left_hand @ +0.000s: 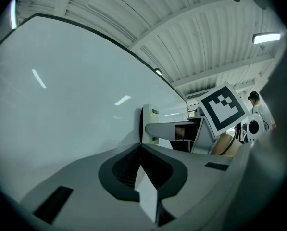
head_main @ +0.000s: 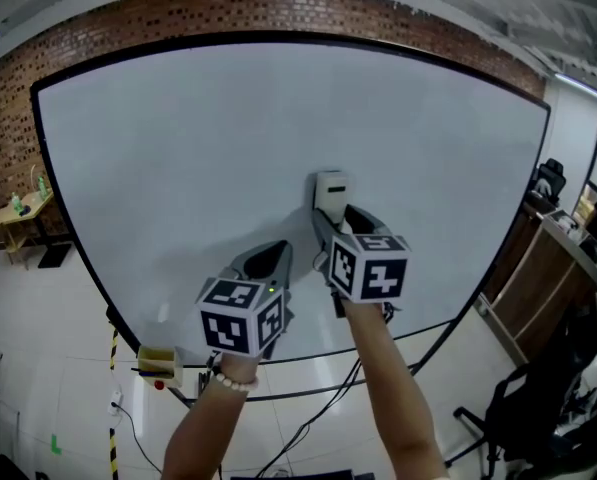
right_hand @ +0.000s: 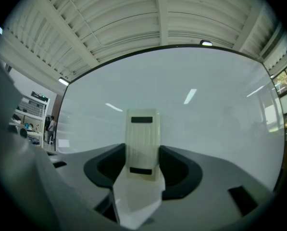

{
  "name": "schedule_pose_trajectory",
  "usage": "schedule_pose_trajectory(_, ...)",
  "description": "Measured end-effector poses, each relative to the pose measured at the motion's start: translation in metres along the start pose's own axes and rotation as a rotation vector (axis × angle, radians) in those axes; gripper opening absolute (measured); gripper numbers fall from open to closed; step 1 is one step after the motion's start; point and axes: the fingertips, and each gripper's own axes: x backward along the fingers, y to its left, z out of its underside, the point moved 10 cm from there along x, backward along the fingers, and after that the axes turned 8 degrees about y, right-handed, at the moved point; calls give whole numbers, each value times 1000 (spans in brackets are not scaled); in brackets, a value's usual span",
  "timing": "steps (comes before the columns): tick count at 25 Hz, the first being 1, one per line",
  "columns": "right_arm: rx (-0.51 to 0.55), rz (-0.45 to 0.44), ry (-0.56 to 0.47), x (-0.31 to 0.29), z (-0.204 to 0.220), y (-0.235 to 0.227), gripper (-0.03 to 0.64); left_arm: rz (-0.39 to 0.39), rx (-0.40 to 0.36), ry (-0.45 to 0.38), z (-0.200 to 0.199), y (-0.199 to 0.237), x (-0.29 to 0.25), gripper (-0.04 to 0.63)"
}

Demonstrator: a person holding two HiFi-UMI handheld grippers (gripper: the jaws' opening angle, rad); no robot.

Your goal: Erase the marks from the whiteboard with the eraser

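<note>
Your right gripper (right_hand: 143, 154) is clamped on the eraser (right_hand: 143, 129), a pale ribbed block with a dark strip near each end. The eraser stands upright between the two jaws. In the head view you hold it against the whiteboard (head_main: 278, 118), a little below the board's middle and just right of centre. Seen from the left gripper view, the eraser's flat face lies on the board. The board's surface is an even pale grey with streaks of reflected ceiling light.

Your left gripper (left_hand: 141, 147) has its jaws pressed together with nothing between them. It is lower than the right gripper and to its left, its tip pointing at the board and close to it; I cannot tell whether it touches.

A black frame runs around the whiteboard, and a brick wall (head_main: 178, 13) shows above and to its left. A small yellow box (head_main: 160, 360) sits at the board's lower left corner, and cables (head_main: 308, 428) trail over the floor below.
</note>
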Motion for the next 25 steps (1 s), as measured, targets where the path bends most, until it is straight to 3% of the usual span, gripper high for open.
schedule_pose_trajectory(13, 30, 62, 13, 14, -1, -70, 244, 138, -59, -19, -8, -34, -66, -12)
schedule_pose_trajectory(25, 10, 58, 22, 49, 0, -215, 244, 137, -41, -59, -21, -143, -152, -12)
